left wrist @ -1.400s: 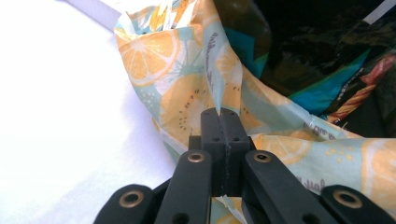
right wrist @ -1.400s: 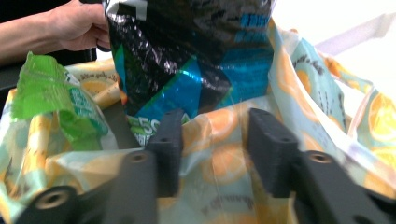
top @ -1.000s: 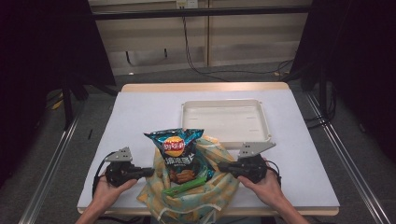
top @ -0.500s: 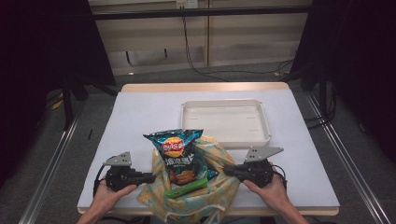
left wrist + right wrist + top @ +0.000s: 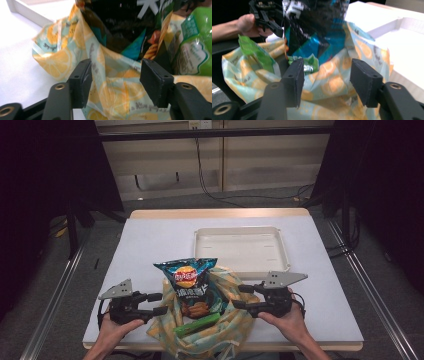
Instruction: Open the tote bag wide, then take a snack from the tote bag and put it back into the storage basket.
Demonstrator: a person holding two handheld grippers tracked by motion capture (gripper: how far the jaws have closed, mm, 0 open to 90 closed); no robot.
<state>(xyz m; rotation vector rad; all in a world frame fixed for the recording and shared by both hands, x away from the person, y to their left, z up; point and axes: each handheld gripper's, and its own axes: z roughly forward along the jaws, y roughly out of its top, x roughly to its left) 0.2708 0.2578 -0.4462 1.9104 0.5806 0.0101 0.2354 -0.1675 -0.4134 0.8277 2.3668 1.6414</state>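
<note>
A lemon-print cloth bag lies at the table's front edge. A dark blue chip bag stands upright in it, beside a green packet. My left gripper sits at the bag's left side and my right gripper at its right side. Both have just been opening. In the left gripper view the jaws stand apart with loose bag cloth between them, unpressed. The right gripper likewise straddles the cloth without clamping it.
A shallow white tray rests on the white table behind the bag, right of centre. In the right gripper view, the other hand and its gripper show beyond the chip bag.
Both grippers' jaws have spread apart at the bag's edges, and the cloth has gone slack. The hands have hardly shifted.
</note>
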